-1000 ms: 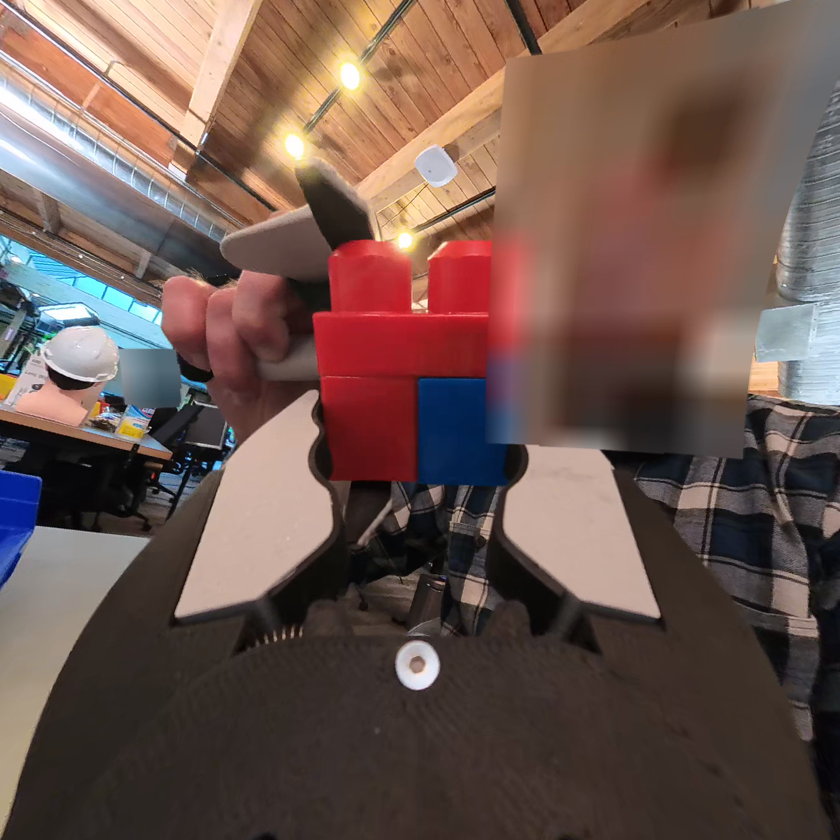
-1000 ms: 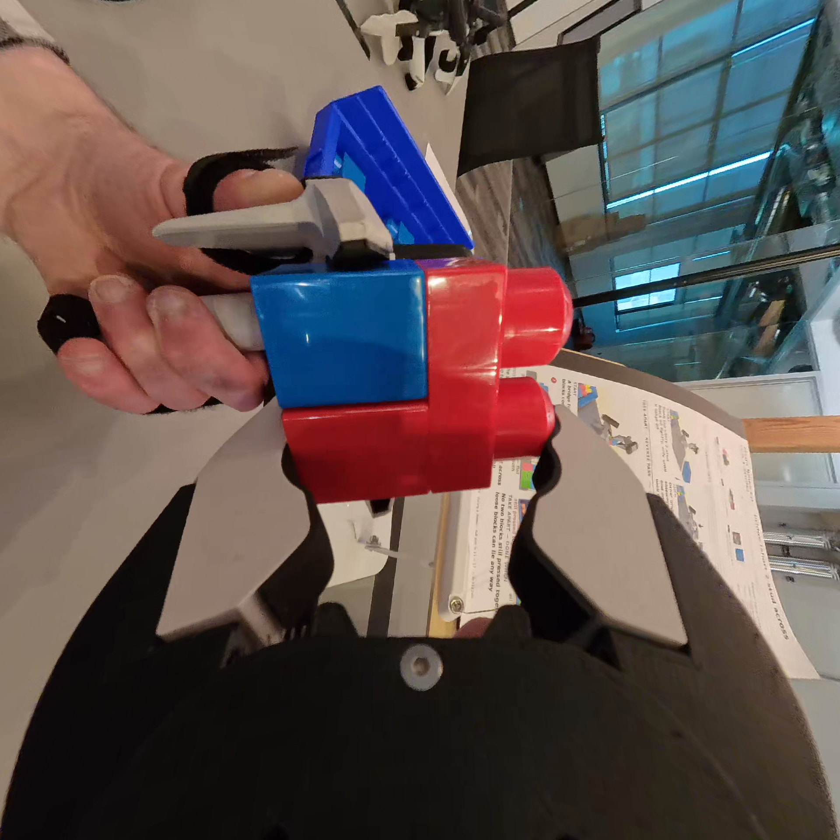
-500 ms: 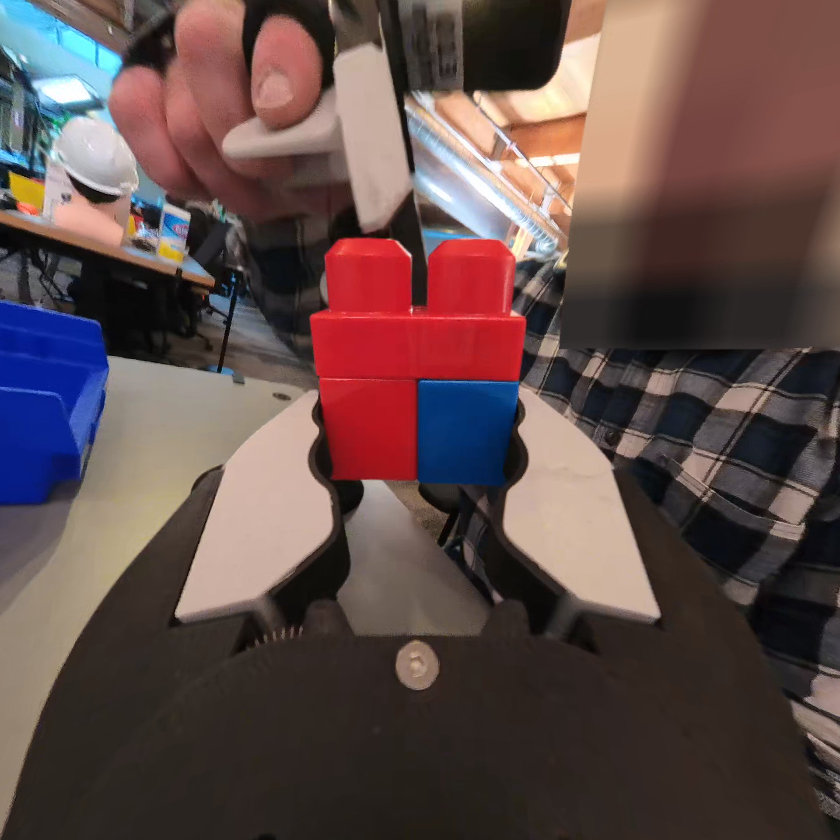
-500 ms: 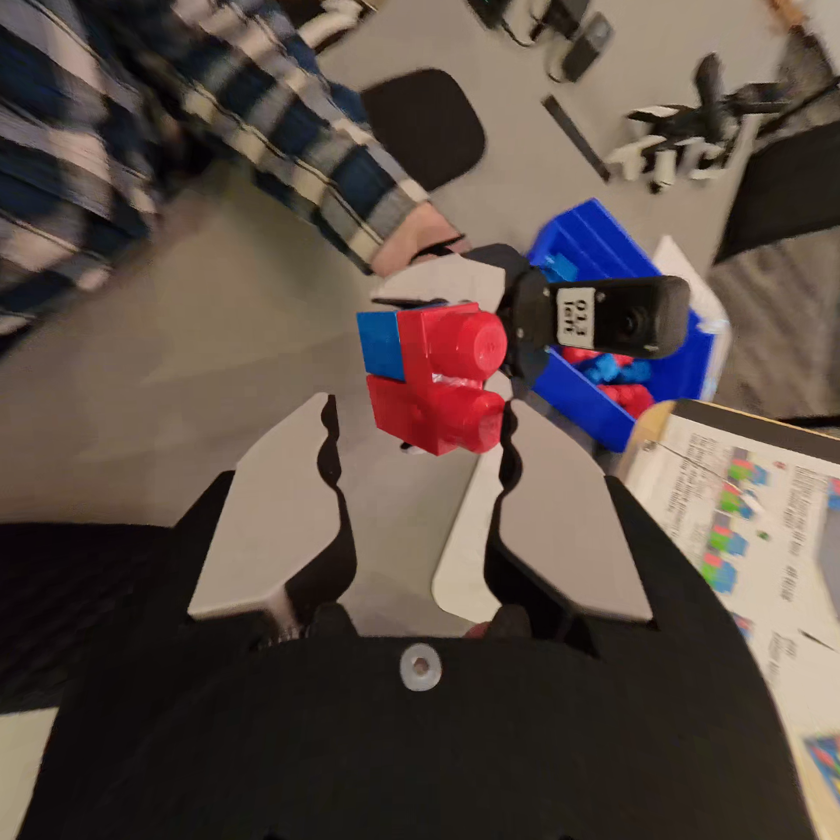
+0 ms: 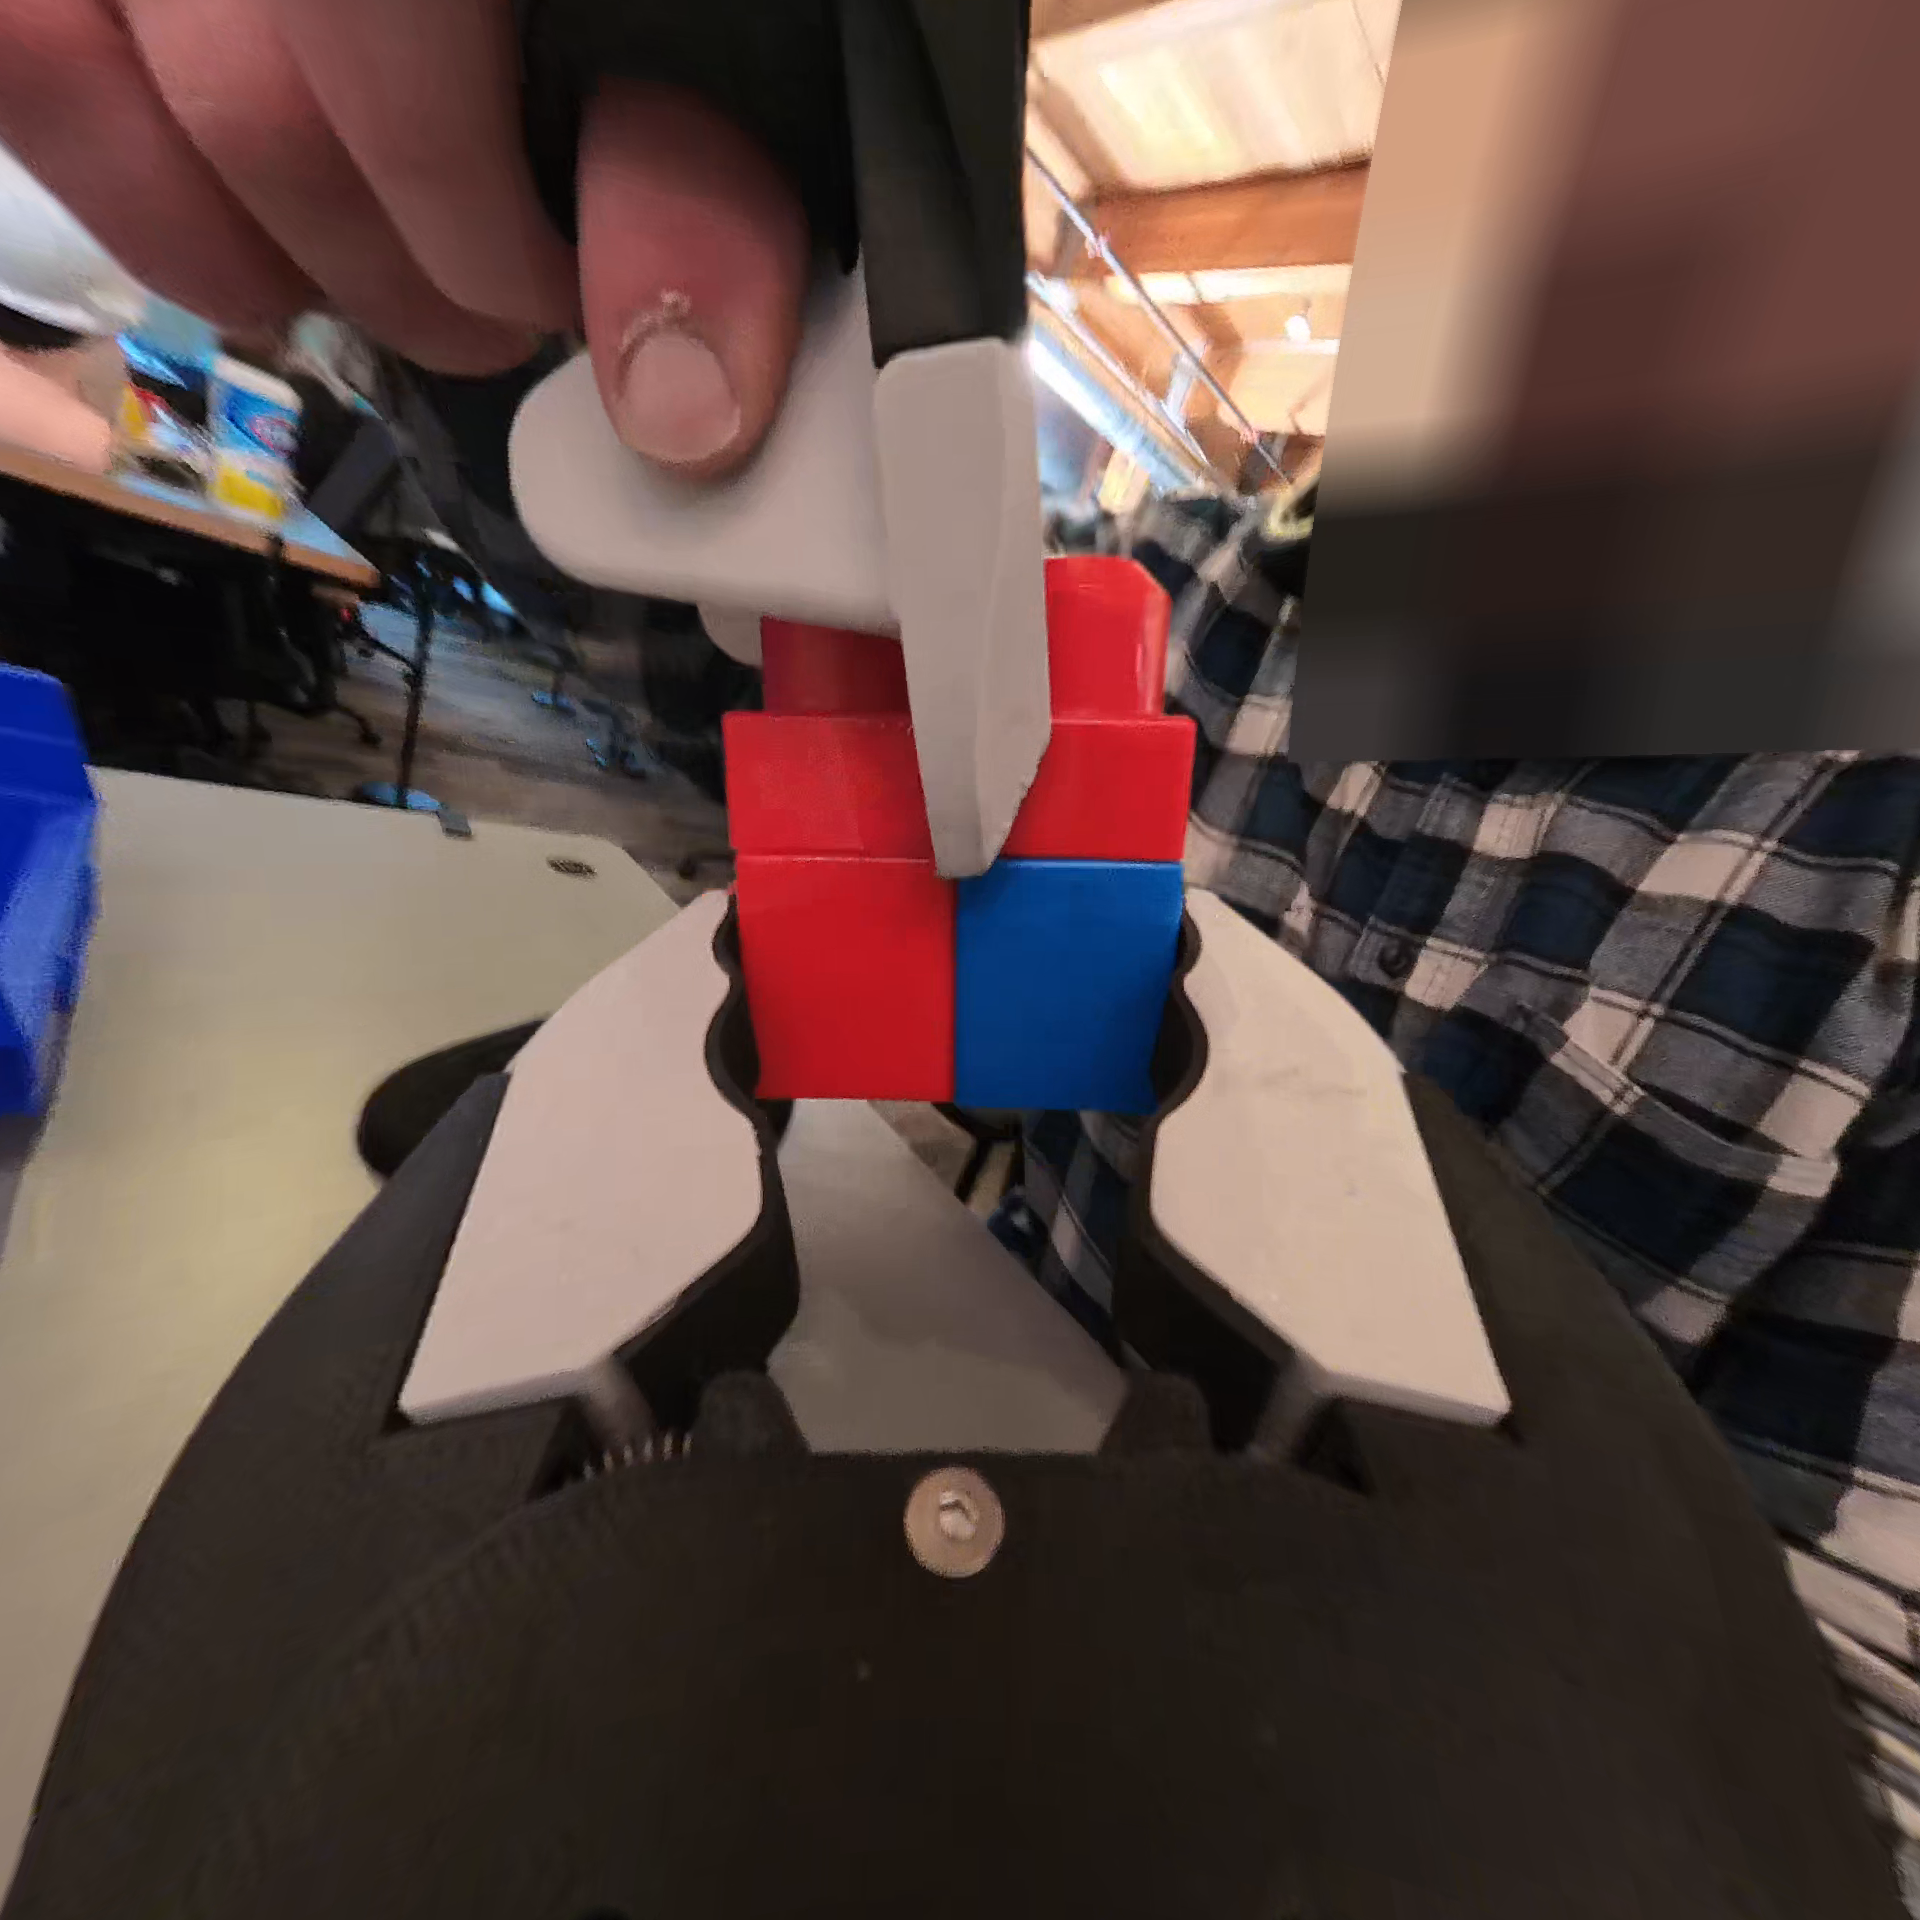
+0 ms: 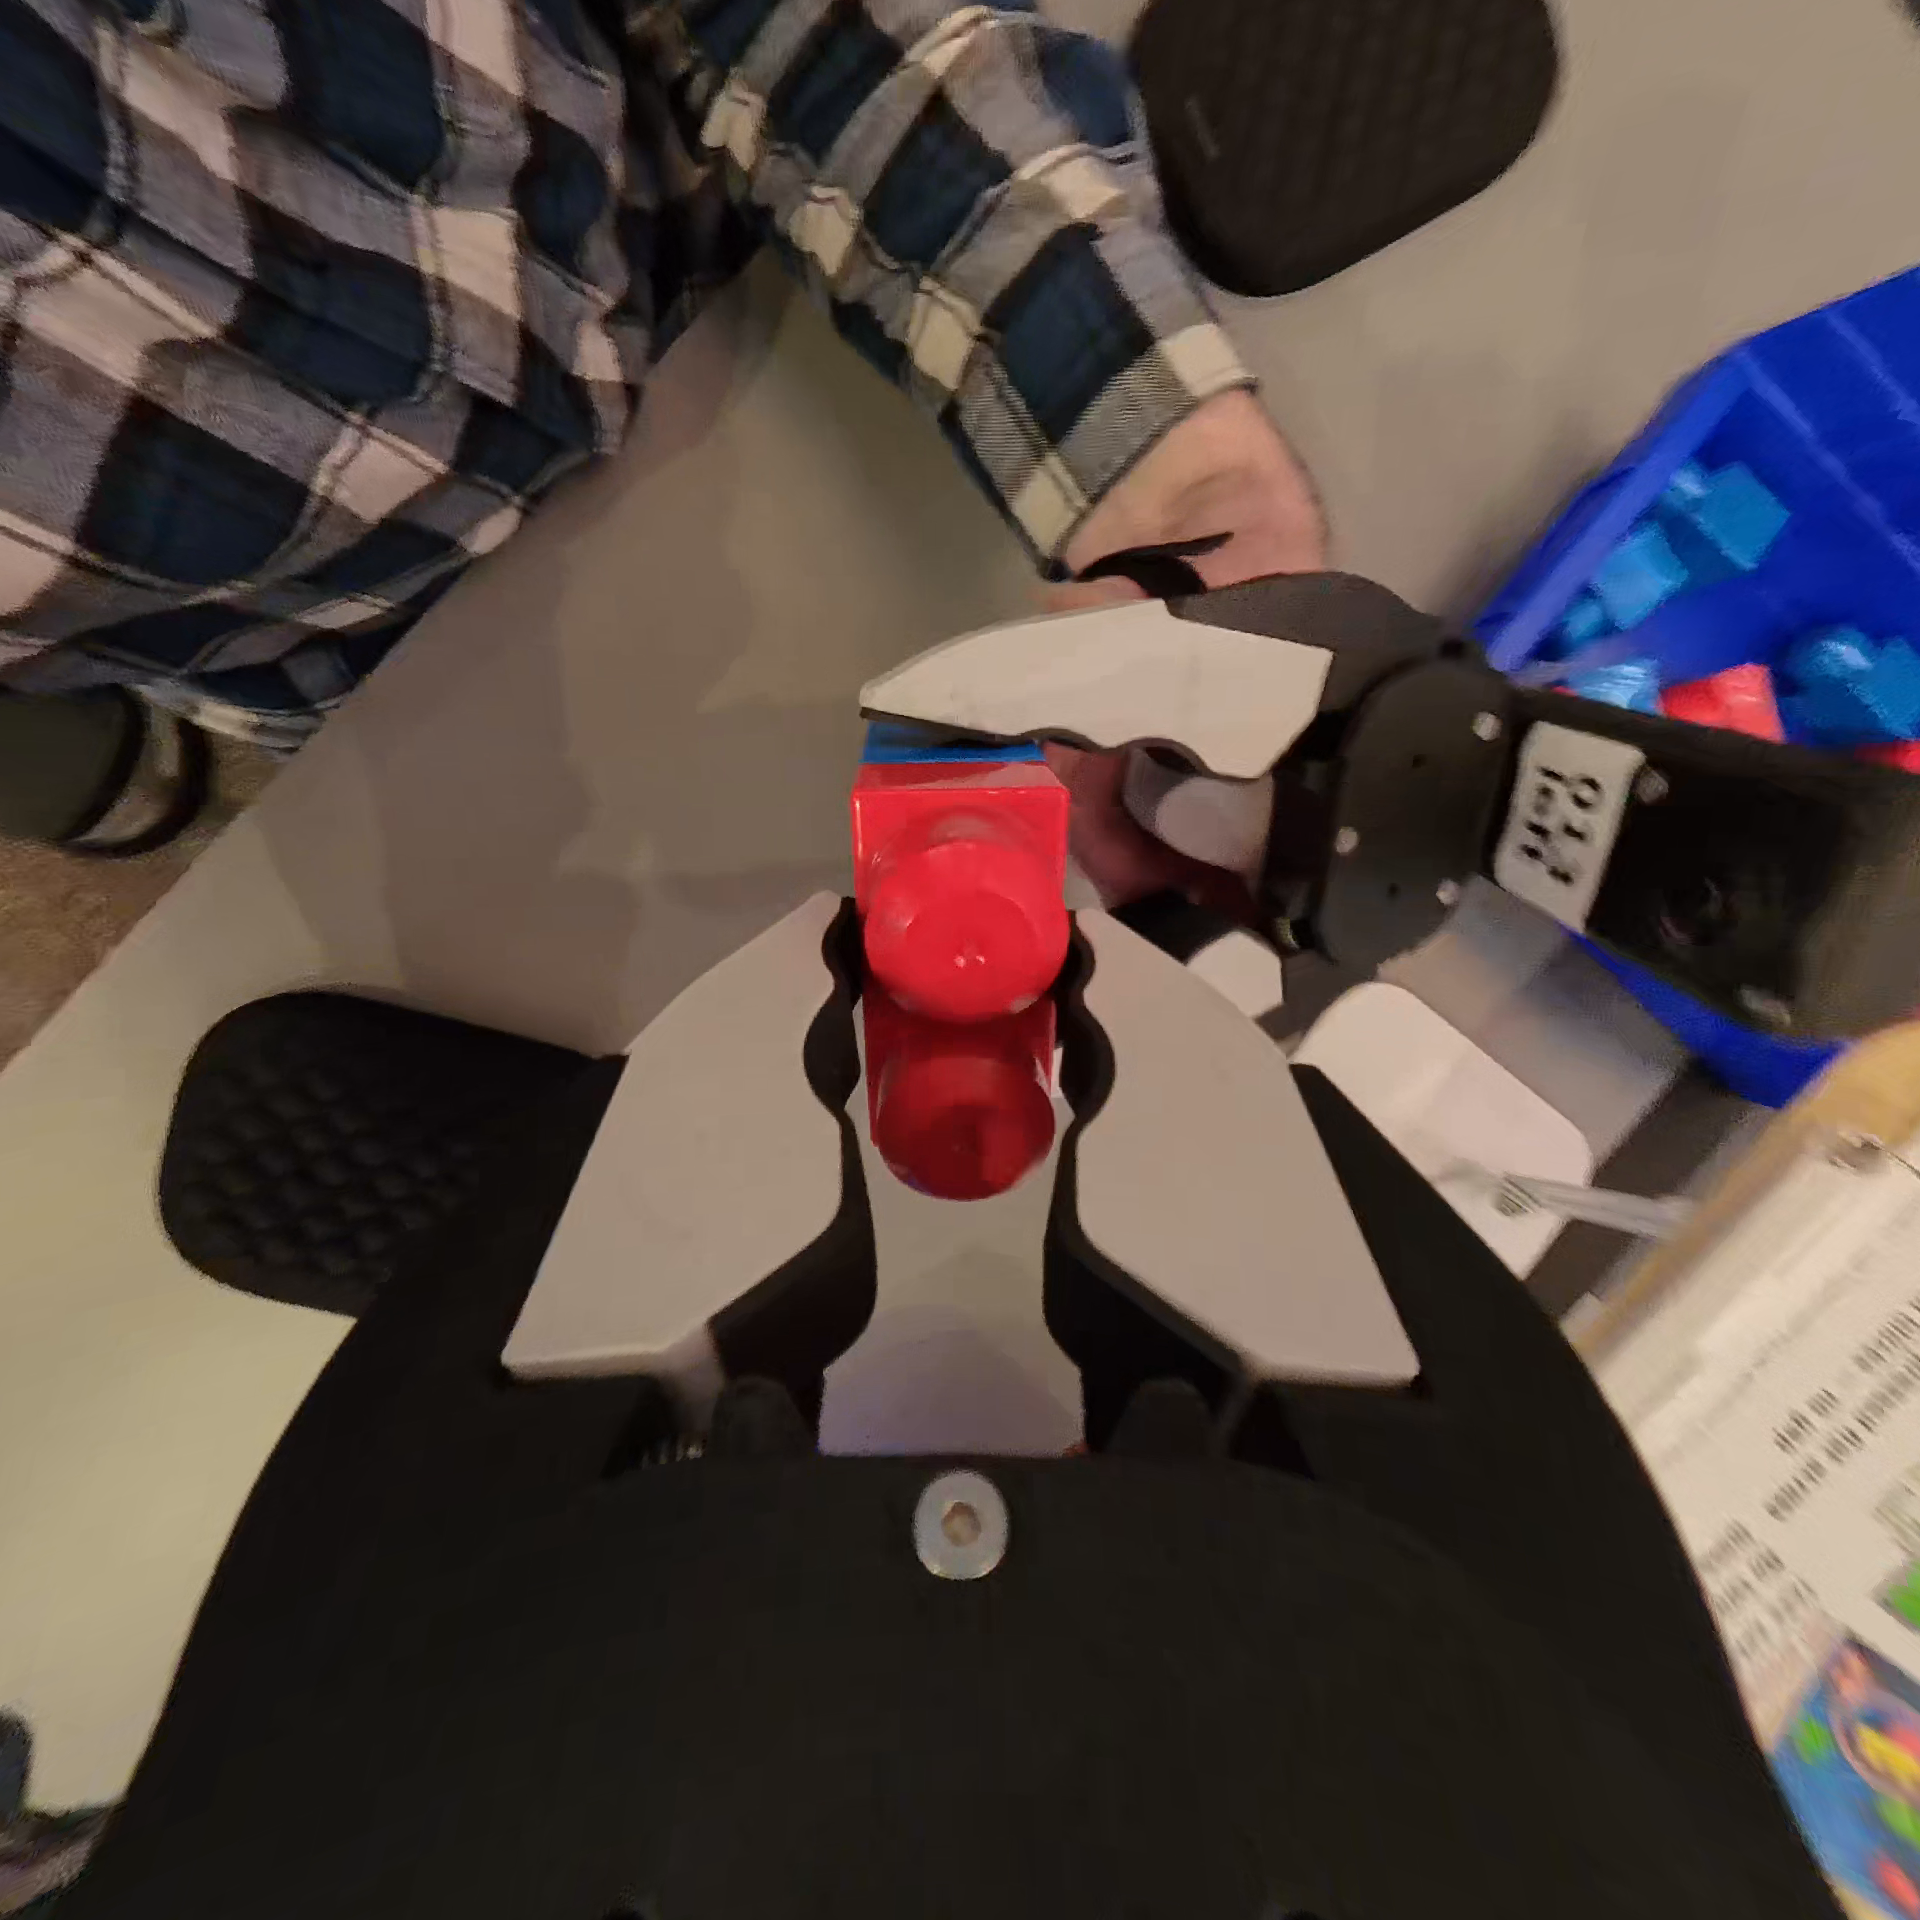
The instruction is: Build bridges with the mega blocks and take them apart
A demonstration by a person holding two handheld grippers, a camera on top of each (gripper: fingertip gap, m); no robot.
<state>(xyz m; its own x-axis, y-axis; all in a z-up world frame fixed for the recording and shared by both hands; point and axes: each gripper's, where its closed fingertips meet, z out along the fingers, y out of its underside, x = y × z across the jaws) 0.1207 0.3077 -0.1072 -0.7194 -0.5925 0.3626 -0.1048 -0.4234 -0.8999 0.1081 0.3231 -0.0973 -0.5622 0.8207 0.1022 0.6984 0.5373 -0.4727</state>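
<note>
My left gripper [image 5: 958,977] is shut on a small stack held in the air. Its pads press the outer sides of a lower red block [image 5: 847,977] and a lower blue block [image 5: 1060,977] standing side by side. A red two-stud block [image 5: 821,779] caps both. My right gripper [image 6: 958,935] comes down from above and is shut on that red top block [image 6: 961,831], one pad on each long side. One of its fingers [image 5: 966,623] crosses the block's front in the left wrist view. The blue block [image 6: 935,750] shows as a sliver under the left gripper's finger [image 6: 1101,675].
A blue bin [image 6: 1766,499] with loose red and blue blocks stands at the right; it also shows in the left wrist view [image 5: 36,883]. A printed instruction sheet [image 6: 1787,1403] lies at the right. The pale table [image 5: 260,1039], black chair armrests [image 6: 353,1143] and a person's plaid sleeve [image 6: 987,260] are close. My left and right fingertips are right by each other.
My right gripper let go of the stack, turned, came down over the studs and closed on the red top block. My left gripper kept its hold and tilted down toward the table.
</note>
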